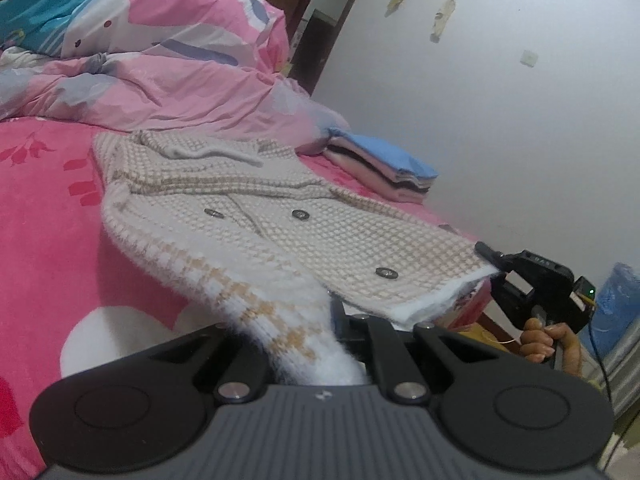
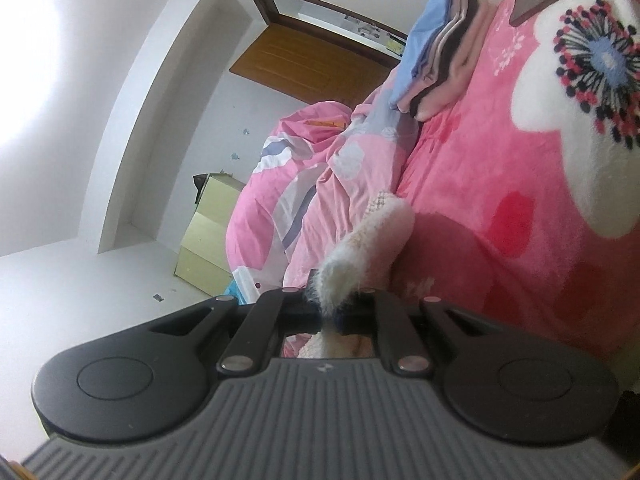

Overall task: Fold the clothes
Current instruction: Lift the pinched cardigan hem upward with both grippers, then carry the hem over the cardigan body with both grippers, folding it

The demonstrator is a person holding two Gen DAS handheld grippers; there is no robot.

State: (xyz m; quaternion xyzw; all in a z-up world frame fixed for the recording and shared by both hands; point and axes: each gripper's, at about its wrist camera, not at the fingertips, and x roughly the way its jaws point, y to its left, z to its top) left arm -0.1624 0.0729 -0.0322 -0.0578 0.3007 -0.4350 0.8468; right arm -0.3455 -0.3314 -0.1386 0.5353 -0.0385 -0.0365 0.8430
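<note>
While both tongs were clenched on the same garment, the scene stood like this:

Left gripper (image 1: 320,344): jaws pressed together on a fuzzy white and tan sleeve or edge of the knit cardigan (image 1: 256,216), the fabric running straight into its mouth.

Right gripper (image 1: 490,258): closed on the far bottom corner of the cardigan, seen from the left wrist view with a hand (image 1: 546,342) wrapped round its handle; in its own view the right gripper (image 2: 330,308) pinched a white fluffy fold, and that view was rolled sideways.

Cardigan position: lifted at the near hem between the two tongs, the collar end still lying on the pink floral bedspread (image 1: 44,240); front face up, three dark buttons showing.

Cardigan axis: its long axis ran from the held hem away toward the rumpled pink duvet (image 1: 168,80), collar pointing at the duvet.

Writing: a small pale logo mark sat on each gripper body; some tiny characters on the right gripper's housing were too small to read.

Nearby: a stack of folded clothes (image 1: 384,168), blue on top, lay on the bedspread beyond the cardigan, near the white wall (image 1: 500,100).
</note>
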